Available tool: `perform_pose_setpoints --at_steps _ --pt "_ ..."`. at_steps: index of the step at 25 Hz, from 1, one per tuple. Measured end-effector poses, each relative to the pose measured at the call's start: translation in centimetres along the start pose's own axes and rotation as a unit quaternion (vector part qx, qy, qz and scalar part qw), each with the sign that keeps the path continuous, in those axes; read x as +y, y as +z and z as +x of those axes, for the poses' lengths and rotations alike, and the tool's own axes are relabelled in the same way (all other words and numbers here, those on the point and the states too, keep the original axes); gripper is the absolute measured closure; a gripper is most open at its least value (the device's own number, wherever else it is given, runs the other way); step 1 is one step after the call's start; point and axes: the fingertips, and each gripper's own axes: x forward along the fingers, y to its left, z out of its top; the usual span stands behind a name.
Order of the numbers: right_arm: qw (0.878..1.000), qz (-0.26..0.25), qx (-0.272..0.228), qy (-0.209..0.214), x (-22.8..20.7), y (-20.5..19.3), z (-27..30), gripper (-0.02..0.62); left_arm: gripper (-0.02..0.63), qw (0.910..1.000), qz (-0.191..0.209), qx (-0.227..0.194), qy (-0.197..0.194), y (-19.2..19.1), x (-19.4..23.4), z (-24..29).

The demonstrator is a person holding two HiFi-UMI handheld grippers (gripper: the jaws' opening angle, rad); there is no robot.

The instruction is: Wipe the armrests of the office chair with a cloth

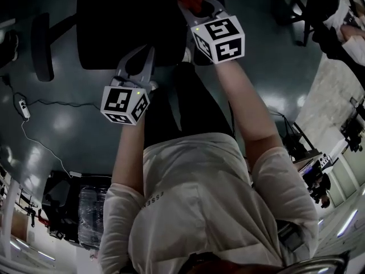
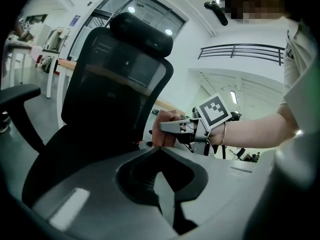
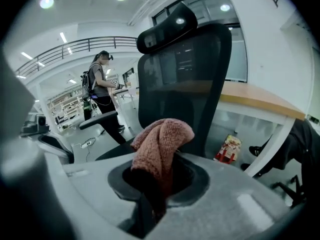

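A black mesh office chair [image 2: 117,79] stands in front of me, its seat [image 1: 125,21] below both grippers. My right gripper [image 3: 152,194] is shut on a bunched reddish-pink cloth [image 3: 162,139], held at the chair's right side near the backrest [image 3: 185,74]. From the left gripper view, that cloth [image 2: 161,129] and the right gripper [image 2: 172,128] sit just beside the backrest edge. My left gripper [image 2: 165,184] hovers over the seat front with its jaws together and nothing between them. The left armrest [image 1: 41,45] stands free at the far side. The right armrest is hidden.
A power strip [image 1: 24,108] and cable lie on the glossy floor to the left. A wooden-topped desk [image 3: 260,101] runs behind the chair, with a snack bag [image 3: 227,148] on the floor under it. Another person [image 3: 97,84] stands in the background.
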Motion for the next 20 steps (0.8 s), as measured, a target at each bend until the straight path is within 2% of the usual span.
perform_pose_setpoints --at_steps 5,9,12,20 --pt "0.999 -0.017 0.039 -0.019 -3.1 -0.9 2.4 0.54 0.589 0.9998 -0.012 -0.002 0.014 0.5 1.1 2.2" --pt "0.997 -0.034 0.062 -0.035 -4.3 -2.0 2.4 0.54 0.589 0.9998 -0.019 0.004 0.009 0.1 0.8 3.5" --pt "0.995 -0.05 0.07 -0.041 -4.1 -2.4 1.7 0.54 0.589 0.9998 -0.016 0.012 0.0 -0.5 0.1 3.9" --pt "0.995 -0.035 0.064 -0.066 -2.2 -4.4 -1.9 0.54 0.589 0.9993 0.01 0.021 -0.03 -1.1 -1.4 2.2"
